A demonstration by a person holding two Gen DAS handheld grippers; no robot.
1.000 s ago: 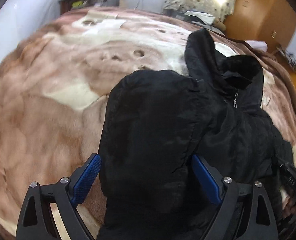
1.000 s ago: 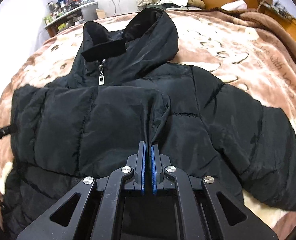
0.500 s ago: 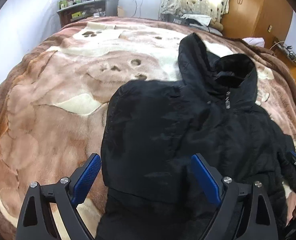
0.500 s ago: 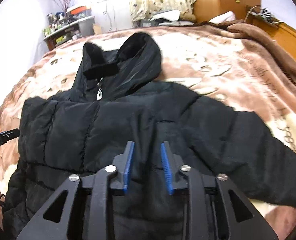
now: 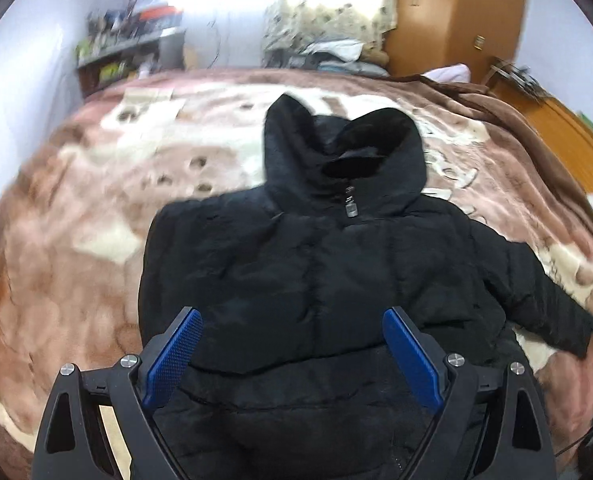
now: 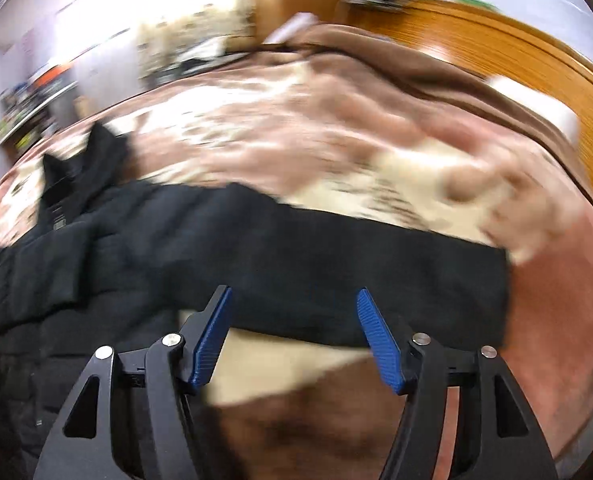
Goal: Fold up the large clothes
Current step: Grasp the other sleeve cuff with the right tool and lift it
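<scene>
A black padded hooded jacket (image 5: 316, 264) lies face up on the bed, hood away from me, its left sleeve folded over the chest. My left gripper (image 5: 292, 322) hovers above the jacket's lower body, jaws wide apart, holding nothing. In the blurred right wrist view the jacket's other sleeve (image 6: 336, 276) stretches out flat to the right across the blanket. My right gripper (image 6: 294, 308) is over that sleeve with its jaws opening and nothing pressed between the pads.
A brown and cream patterned blanket (image 5: 76, 240) covers the bed. A cluttered shelf (image 5: 132, 56) stands at the far left wall. A wooden wardrobe (image 5: 456, 16) and a wooden bed frame (image 6: 516, 64) are on the right. Pillows and bedding (image 5: 336, 48) lie at the far end.
My right gripper let go of the folded sleeve, opened, and swung right over the outstretched sleeve. My left gripper drew back and rose, staying open.
</scene>
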